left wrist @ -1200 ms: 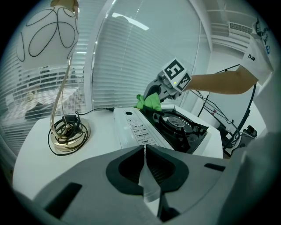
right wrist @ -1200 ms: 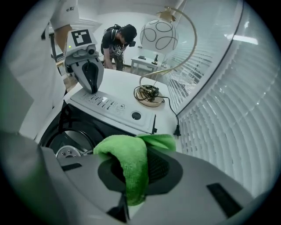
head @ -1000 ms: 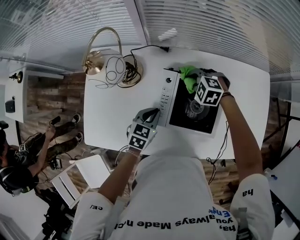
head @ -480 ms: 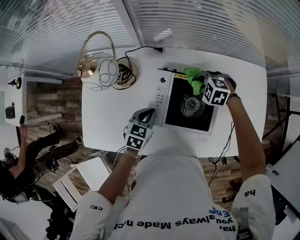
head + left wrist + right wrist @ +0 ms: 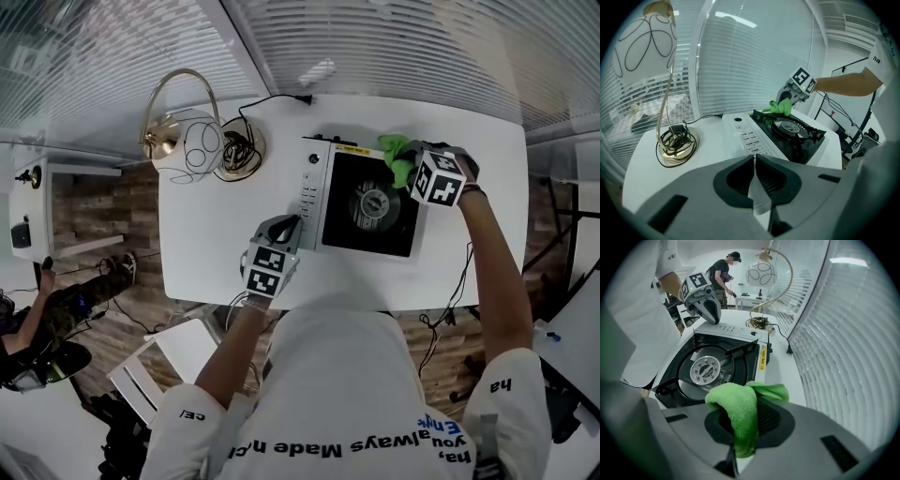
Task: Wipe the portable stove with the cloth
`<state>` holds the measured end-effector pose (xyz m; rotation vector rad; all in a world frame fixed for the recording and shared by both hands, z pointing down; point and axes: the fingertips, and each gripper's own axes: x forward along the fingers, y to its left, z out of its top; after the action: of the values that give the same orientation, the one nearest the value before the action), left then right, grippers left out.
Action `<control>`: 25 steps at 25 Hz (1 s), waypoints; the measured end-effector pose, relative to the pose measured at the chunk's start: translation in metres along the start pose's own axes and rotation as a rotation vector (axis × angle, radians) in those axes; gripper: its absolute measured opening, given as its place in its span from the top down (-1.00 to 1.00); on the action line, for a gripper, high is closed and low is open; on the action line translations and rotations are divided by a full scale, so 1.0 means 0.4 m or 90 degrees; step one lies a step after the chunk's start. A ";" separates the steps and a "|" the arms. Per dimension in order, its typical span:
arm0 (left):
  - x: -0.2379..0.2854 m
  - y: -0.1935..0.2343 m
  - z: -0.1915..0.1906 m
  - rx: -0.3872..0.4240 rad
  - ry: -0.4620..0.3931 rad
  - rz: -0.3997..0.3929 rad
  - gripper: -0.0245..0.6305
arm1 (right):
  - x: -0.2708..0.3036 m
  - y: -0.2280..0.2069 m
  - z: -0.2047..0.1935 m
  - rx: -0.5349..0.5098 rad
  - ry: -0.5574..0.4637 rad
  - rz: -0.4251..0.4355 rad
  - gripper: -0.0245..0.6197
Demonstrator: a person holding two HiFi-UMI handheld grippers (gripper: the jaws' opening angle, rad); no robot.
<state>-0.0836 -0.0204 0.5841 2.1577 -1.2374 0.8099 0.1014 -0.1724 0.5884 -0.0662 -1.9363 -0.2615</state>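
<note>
Right gripper [image 5: 743, 430]: jaws clamped on the green cloth [image 5: 738, 411], which is folded over and bunched out of the front of the jaws. Nothing else is held.

Left gripper [image 5: 754, 158]: jaws closed together and empty, parked on the tabletop [image 5: 211, 234] just beside the near left corner of the stove [image 5: 361, 239], next to its white control strip [image 5: 309, 192]. It may be there to steady the stove. I can't tell if it actually touches it.

Where the cloth is: at the far right corner of the stove, over the rim. It looks to be touching or just above the rim. No view settles contact.

Key relation: from the right jaws, the black top and round burner [image 5: 705, 370] lie ahead and slightly left in the right gripper view. In the head view that means toward the person and toward the left gripper. The stove's long side runs left to right across the tabletop, with the control strip at the person's left end. The right gripper is the nearer one for the wipe and already has the cloth.

Judgement: the wipe is at a corner position, and most of the top lies unswept on the near and left side of the cloth. The next stroke would likely run along the top, around the raised burner.

Lamp [image 5: 180, 139] and its coiled cord stand well apart at far left, out of the way.
</note>
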 end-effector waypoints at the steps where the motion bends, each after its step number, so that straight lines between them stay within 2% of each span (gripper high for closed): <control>1: 0.000 0.001 -0.001 0.001 0.001 0.001 0.85 | -0.002 0.001 -0.007 0.000 0.005 -0.001 0.81; 6: 0.003 0.001 -0.001 0.000 0.004 0.005 0.85 | -0.017 0.003 -0.038 -0.005 0.022 -0.017 0.81; 11: 0.005 0.001 -0.003 -0.003 0.006 0.008 0.85 | -0.117 -0.043 -0.035 0.050 -0.038 -0.135 0.81; 15: 0.004 0.002 -0.003 0.004 0.008 0.014 0.85 | -0.183 -0.039 -0.094 0.071 -0.019 -0.188 0.81; 19: 0.005 0.001 -0.003 0.004 0.009 0.013 0.85 | -0.173 -0.005 -0.168 0.106 0.011 -0.189 0.81; 25: 0.005 -0.001 -0.002 0.008 0.014 0.015 0.85 | -0.079 0.089 -0.207 0.128 0.039 -0.125 0.81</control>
<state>-0.0828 -0.0209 0.5860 2.1423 -1.2521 0.8512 0.1948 -0.1529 0.5935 0.2626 -1.8993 -0.1942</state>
